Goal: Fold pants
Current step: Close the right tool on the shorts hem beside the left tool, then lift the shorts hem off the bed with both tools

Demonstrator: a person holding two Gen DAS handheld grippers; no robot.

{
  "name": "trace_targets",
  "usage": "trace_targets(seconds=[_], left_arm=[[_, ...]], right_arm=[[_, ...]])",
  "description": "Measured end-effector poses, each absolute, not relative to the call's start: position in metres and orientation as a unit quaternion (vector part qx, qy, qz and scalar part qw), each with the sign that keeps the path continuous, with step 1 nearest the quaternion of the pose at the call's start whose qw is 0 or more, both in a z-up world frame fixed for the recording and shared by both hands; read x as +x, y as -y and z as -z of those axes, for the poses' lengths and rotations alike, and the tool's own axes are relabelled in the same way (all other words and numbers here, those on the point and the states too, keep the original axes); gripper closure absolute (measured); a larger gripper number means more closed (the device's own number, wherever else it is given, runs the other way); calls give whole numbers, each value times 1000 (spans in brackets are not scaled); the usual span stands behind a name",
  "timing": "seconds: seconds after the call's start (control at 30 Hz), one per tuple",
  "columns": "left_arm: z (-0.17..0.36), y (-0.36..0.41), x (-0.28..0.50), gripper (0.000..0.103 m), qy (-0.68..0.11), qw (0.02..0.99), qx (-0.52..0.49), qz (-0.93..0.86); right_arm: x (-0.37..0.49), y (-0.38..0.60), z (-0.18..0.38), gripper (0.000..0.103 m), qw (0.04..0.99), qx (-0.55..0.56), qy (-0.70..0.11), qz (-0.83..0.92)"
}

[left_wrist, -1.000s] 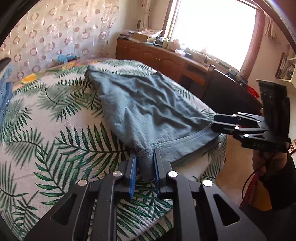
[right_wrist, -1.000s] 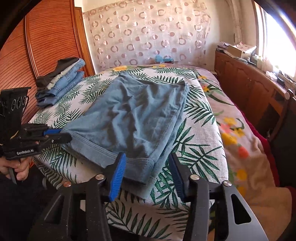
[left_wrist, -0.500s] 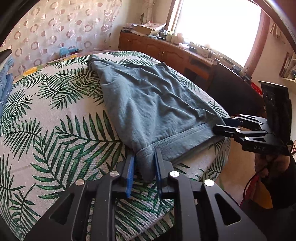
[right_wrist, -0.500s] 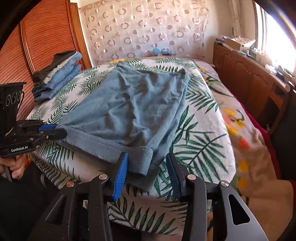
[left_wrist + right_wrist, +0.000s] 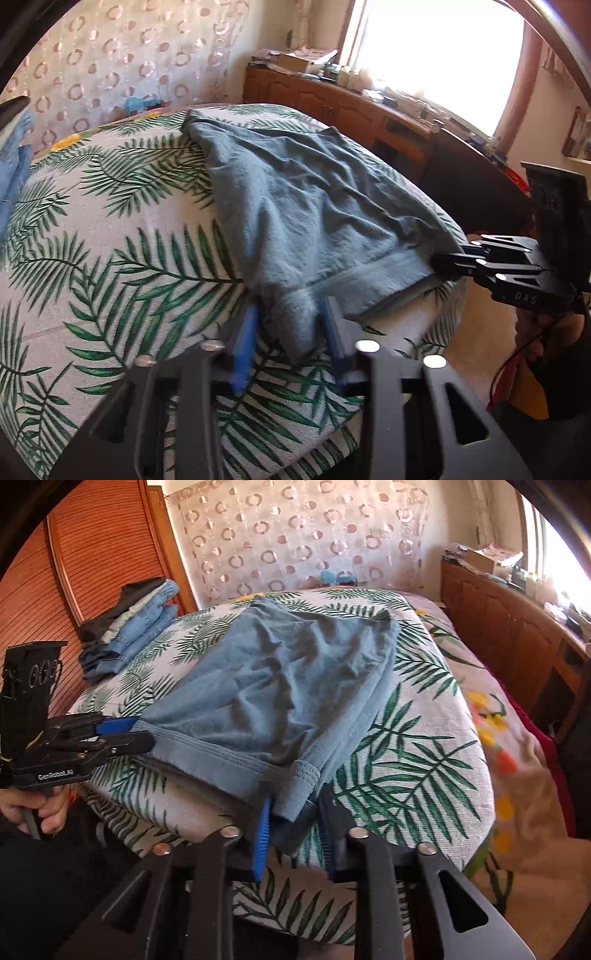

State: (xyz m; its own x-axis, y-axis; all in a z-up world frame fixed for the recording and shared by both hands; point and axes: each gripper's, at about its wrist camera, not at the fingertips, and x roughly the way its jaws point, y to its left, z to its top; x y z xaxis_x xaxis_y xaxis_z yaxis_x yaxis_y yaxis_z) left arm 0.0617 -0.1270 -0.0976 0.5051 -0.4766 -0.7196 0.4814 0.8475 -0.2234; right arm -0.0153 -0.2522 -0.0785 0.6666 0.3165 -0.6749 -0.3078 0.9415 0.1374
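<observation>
Blue pants [image 5: 280, 686] are shown spread on a palm-print bed [image 5: 424, 746]. One near corner is held in the left tool [image 5: 290, 326], apparently gripped; the other sits between the closing pads of the right tool [image 5: 295, 812]. Folded clothes [image 5: 129, 627] are stacked at ten o'clock. Contact is blurred.

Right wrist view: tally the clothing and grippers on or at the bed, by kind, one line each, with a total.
Blue pants spread on the bed: 1
Stack of folded clothes at the far corner, counted as one stack because its pieces cannot be told apart: 1
Grippers, left gripper and right gripper, both at the pants' near edge: 2
Total: 4
</observation>
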Motion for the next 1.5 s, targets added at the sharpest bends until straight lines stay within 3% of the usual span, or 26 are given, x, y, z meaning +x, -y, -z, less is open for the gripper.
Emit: trace_targets(seconds=[0.17,0.9,1.07,1.3,1.5], left_arm=[[88,126,62,89,-399,872,2,283],[-138,67,63,89,-179,952,33,248],[-135,49,83,89,-184,958,25,219],[-95,34,171,89,-215,963,45,158],[-129,31,193,89,-185,971,52,140]], right_arm=[[-16,254,76,88,918,16,-356,-176],[-36,226,-117,89,965,-49,-127,-225],[-31,207,-138,89,962,-79,-107,-239],[44,193,-117,89,958,-110,-143,-224],[114,162,-151,89,964,-114,-150,-188]])
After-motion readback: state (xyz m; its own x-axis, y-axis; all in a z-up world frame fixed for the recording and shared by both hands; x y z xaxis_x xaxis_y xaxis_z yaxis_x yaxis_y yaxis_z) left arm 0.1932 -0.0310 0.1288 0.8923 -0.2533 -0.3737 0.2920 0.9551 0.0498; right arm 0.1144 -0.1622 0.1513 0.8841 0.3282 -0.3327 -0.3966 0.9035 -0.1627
